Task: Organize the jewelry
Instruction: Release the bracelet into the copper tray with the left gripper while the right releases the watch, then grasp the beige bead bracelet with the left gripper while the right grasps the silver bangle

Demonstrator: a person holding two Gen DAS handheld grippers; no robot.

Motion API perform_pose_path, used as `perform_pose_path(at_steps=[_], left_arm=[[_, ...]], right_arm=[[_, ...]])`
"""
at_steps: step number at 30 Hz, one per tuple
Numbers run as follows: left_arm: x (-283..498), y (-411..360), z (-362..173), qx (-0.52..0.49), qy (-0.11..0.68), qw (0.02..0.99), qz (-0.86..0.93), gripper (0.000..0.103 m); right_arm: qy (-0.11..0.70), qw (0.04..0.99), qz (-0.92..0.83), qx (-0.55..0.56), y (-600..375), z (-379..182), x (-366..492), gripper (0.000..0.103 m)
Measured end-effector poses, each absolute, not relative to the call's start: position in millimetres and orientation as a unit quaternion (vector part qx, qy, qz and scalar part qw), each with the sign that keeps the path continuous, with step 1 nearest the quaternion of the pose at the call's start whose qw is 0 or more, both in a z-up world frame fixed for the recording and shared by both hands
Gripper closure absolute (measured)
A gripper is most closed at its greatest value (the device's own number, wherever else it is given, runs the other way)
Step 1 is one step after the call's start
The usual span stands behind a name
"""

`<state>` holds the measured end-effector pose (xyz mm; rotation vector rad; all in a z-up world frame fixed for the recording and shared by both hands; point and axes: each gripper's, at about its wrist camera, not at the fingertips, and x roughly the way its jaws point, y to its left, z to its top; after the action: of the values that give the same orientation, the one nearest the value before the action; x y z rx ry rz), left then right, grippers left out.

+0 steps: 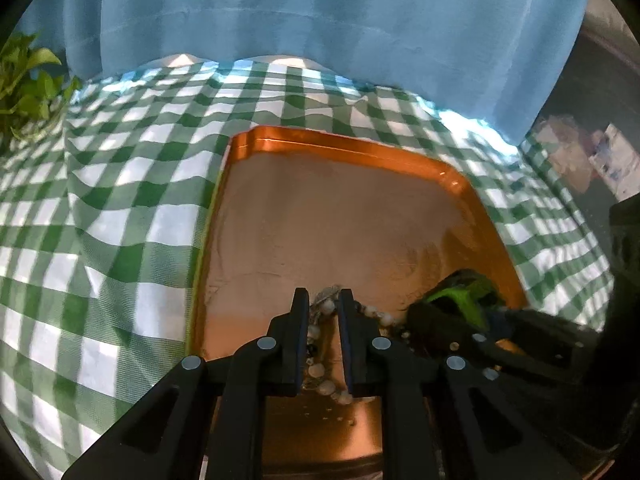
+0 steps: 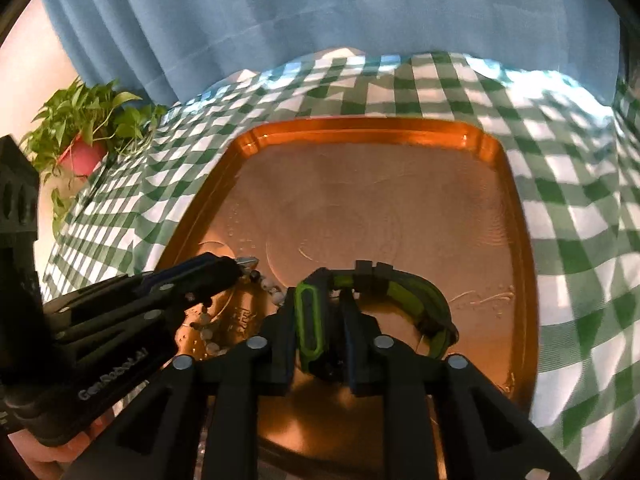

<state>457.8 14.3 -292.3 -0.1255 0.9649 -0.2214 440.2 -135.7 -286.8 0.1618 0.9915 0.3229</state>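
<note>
I have both claws down over the shallow copper-coloured metal tray (image 2: 516, 208), which sits on the desk under a green-and-white checked cloth (image 1: 120, 208).

My left claw (image 1: 324, 300) straddles the string of pale round beads with a few dark ones (image 1: 320, 376). The strand runs up between the two fingers and trails off to the right across the tray floor. The jaws are only a narrow gap apart, and I cannot tell whether the pads are pressing on the beads or just flanking them.

My right claw (image 2: 326, 300) has the black-and-lime-green wristband with a buckle (image 2: 416, 300) between its fingers. One green-edged end stands up against the left finger, and the rest curves away to the right on the tray. Here too the gap is narrow and contact on both pads is unclear.

I expect the bead strand to be light, limp and slippery. It will sag and swing from wherever I pinch it, and single round beads can roll out of the pads, so I would take it across the cord between beads. The wristband looks springy rubber, grippy and sturdy, so I would clamp across the flat of the strap near the end.
</note>
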Motion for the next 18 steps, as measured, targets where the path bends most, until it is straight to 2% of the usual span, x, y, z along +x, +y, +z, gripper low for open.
perform_pose_path(at_steps=[1, 2, 3, 4, 5, 7, 10, 13, 18], left_arm=[[458, 16, -292, -0.056, 0.462, 0.880, -0.096, 0.082], [457, 18, -290, -0.053, 0.460, 0.882, -0.088, 0.077], [456, 20, -289, -0.052, 0.459, 0.883, -0.084, 0.074], [455, 26, -287, -0.058, 0.458, 0.884, -0.077, 0.063], [453, 31, -284, -0.066, 0.456, 0.885, -0.073, 0.051], [445, 40, -277, -0.079, 0.444, 0.890, -0.069, 0.040], [426, 41, -262, -0.071, 0.431, 0.896, -0.077, 0.036], [398, 41, -249, -0.074, 0.416, 0.902, -0.093, 0.026], [341, 45, -224, -0.058, 0.401, 0.909, -0.099, 0.025]], right_arm=[[0.469, 0.866, 0.156, 0.082, -136, -286, 440, 0.064], [0.465, 0.869, 0.148, 0.082, -136, -285, 439, 0.061], [0.460, 0.872, 0.143, 0.084, -137, -284, 437, 0.053], [0.454, 0.877, 0.134, 0.086, -139, -282, 435, 0.044], [0.447, 0.880, 0.129, 0.090, -141, -280, 432, 0.040], [0.430, 0.887, 0.130, 0.104, -145, -273, 423, 0.030], [0.410, 0.895, 0.142, 0.102, -147, -261, 406, 0.016], [0.395, 0.904, 0.142, 0.085, -151, -248, 379, 0.000], [0.387, 0.908, 0.123, 0.106, -172, -229, 330, 0.000]])
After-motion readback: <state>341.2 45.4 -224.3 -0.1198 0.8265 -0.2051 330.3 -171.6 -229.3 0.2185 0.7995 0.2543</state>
